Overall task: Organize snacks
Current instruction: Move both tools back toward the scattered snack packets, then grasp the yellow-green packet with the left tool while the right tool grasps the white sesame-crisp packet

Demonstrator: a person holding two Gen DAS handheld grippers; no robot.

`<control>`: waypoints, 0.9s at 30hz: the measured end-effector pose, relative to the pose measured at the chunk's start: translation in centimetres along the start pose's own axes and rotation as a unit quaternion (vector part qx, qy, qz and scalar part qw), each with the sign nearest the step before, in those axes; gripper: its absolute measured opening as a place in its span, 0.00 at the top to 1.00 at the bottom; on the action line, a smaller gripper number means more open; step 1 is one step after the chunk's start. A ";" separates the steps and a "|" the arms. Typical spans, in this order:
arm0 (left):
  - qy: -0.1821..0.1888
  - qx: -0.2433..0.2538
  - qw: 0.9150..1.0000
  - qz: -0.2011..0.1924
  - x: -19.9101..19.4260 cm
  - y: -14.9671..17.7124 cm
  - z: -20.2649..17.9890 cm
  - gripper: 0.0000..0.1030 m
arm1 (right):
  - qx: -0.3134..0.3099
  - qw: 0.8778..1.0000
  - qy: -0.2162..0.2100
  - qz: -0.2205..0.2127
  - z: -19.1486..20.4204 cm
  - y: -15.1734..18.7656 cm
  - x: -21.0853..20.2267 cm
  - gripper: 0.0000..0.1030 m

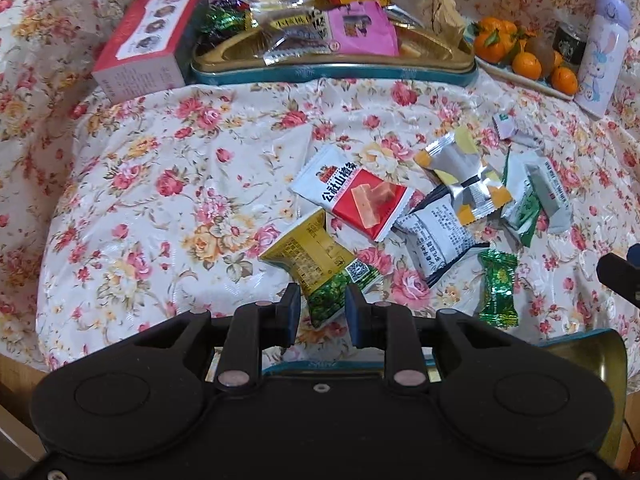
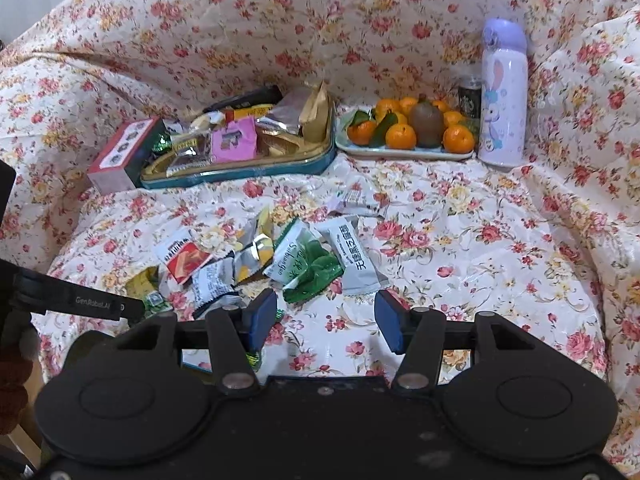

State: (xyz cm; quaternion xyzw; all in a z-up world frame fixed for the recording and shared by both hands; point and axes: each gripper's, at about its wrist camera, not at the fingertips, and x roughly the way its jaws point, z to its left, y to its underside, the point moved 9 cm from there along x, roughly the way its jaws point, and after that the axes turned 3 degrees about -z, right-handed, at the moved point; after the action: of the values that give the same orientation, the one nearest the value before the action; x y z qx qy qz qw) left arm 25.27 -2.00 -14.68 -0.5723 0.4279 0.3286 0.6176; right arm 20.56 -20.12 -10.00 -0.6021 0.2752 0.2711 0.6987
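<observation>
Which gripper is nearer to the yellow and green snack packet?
Left. The left gripper has its fingers on both sides of the yellow and green snack packet. The right gripper hangs open over bare cloth further right.

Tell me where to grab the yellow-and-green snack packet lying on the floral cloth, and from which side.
Take the yellow-and-green snack packet at its flat green end, coming down from above. That end already lies between the left claw fingers, and the packet is thin and flat.
</observation>
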 end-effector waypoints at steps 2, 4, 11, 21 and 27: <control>0.000 0.002 1.000 0.004 0.6 0.1 -0.1 0.67 | -0.004 1.000 0.002 0.007 -0.1 0.1 0.9 0.44; 0.004 0.003 1.000 0.005 1.0 0.1 -0.2 0.66 | -0.005 1.000 0.004 0.015 -0.2 0.2 1.7 0.44; 0.011 0.010 1.000 -0.011 1.7 -1.0 -0.4 0.67 | -0.013 0.999 0.012 0.037 -0.7 0.4 4.5 0.45; 0.013 0.002 0.999 -0.031 2.9 -3.7 0.0 0.69 | -0.022 0.999 0.019 0.032 -1.2 -0.9 7.3 0.55; 0.010 0.006 0.999 -0.034 3.7 -5.2 0.2 0.69 | -0.023 0.999 0.022 0.027 -1.9 -2.0 9.1 0.64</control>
State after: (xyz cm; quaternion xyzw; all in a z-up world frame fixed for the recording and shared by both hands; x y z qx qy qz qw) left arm 31.45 -2.82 -15.80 -0.5858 0.4160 0.2991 0.6279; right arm 28.27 -21.80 -15.32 -0.6160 0.3005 0.2827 0.6710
